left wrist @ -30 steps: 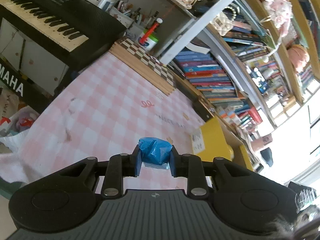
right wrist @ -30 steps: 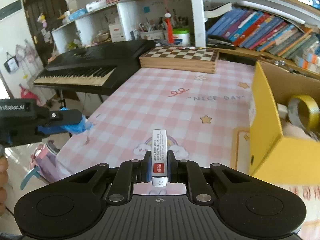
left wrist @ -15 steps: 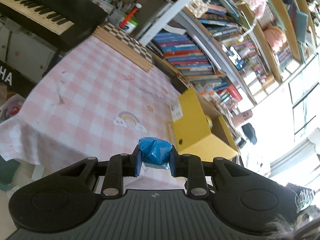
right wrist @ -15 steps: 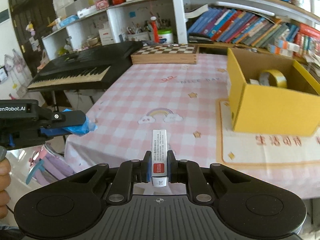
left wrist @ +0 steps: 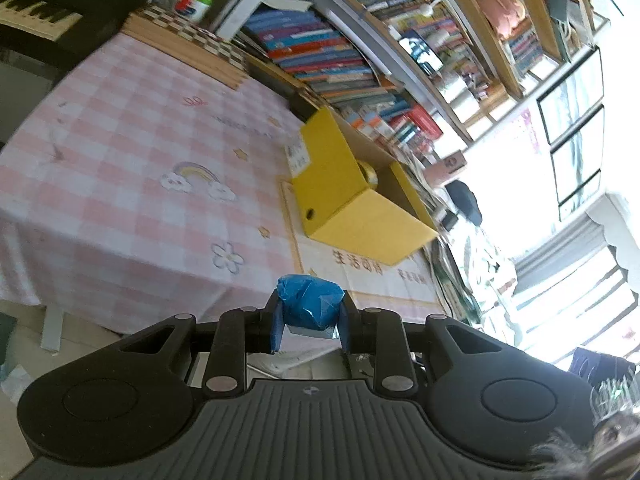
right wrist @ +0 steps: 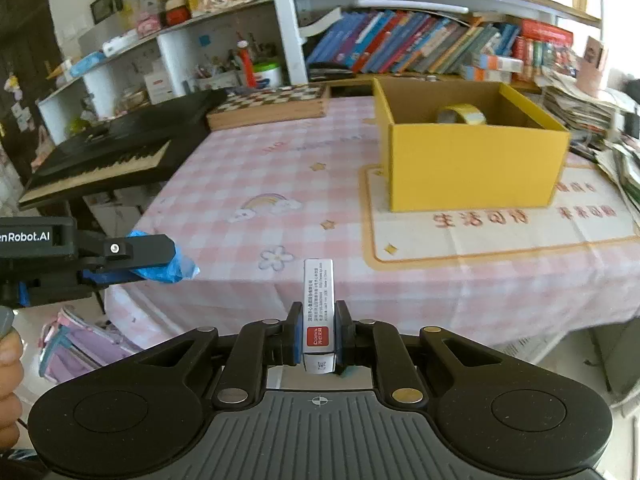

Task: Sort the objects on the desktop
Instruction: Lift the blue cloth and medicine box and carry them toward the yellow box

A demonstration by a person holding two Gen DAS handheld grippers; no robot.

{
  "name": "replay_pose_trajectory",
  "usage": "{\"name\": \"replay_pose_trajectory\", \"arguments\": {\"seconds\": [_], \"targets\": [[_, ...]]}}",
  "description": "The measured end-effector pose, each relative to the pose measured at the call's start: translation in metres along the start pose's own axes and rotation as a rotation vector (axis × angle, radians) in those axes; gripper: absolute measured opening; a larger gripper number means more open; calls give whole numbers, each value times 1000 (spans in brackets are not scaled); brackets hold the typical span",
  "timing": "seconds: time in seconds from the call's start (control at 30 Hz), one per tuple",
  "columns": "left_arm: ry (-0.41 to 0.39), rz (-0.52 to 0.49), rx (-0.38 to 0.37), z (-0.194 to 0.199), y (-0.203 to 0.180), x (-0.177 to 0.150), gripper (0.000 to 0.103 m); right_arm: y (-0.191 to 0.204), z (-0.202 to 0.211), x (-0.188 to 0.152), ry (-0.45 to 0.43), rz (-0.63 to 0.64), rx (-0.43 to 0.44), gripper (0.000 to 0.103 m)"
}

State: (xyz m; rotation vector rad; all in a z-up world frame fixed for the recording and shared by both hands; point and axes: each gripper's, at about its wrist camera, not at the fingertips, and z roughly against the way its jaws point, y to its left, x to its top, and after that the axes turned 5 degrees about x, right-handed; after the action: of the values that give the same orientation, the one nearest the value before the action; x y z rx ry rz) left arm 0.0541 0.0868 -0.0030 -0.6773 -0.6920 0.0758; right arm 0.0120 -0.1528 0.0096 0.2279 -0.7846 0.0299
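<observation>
Grippers loaded beside the table's near edge

Wrapper first: we see a crumpled blue wrapper [left wrist: 311, 300] pinched between the pads of the left gripper [left wrist: 310, 322], whose jaws are closed tight against it. In the right wrist view the same gripper [right wrist: 160, 264] comes in from the left, with the blue wad sticking out past its fingertips, off the table's near left corner and above the floor. A hand [right wrist: 10, 380] shows at the left border of that view.

We see the right gripper [right wrist: 318, 334] clamped on a small white box [right wrist: 318, 312] with a red label and fine print; the box stands upright between the pads, its top end well clear of them. It hangs in front of the table's near edge, not over the cloth.

On the table, a pink checked tablecloth [right wrist: 256, 168] covers the top. Toward the right edge a yellow cardboard box [right wrist: 472, 168] stands open on a pale mat [right wrist: 480, 236] with red characters. Inside it, against the far wall, we make out a roll of yellowish tape [right wrist: 462, 114].

Along the table's far edge lies a chessboard [right wrist: 272, 104]. Beyond the left edge stands a black keyboard [right wrist: 112, 156]. Behind everything, shelves of books [right wrist: 420, 48] run along the wall.
</observation>
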Motion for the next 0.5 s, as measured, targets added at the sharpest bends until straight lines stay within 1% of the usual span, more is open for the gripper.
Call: {"name": "replay_pose_trajectory", "arguments": {"seconds": [0.3, 0.5], "targets": [[55, -49, -53, -17, -25, -11, 24, -20, 21, -16, -16, -46, -59, 14], [92, -80, -81, -31, -44, -16, 24, -38, 31, -20, -25, -85, -89, 14]]}}
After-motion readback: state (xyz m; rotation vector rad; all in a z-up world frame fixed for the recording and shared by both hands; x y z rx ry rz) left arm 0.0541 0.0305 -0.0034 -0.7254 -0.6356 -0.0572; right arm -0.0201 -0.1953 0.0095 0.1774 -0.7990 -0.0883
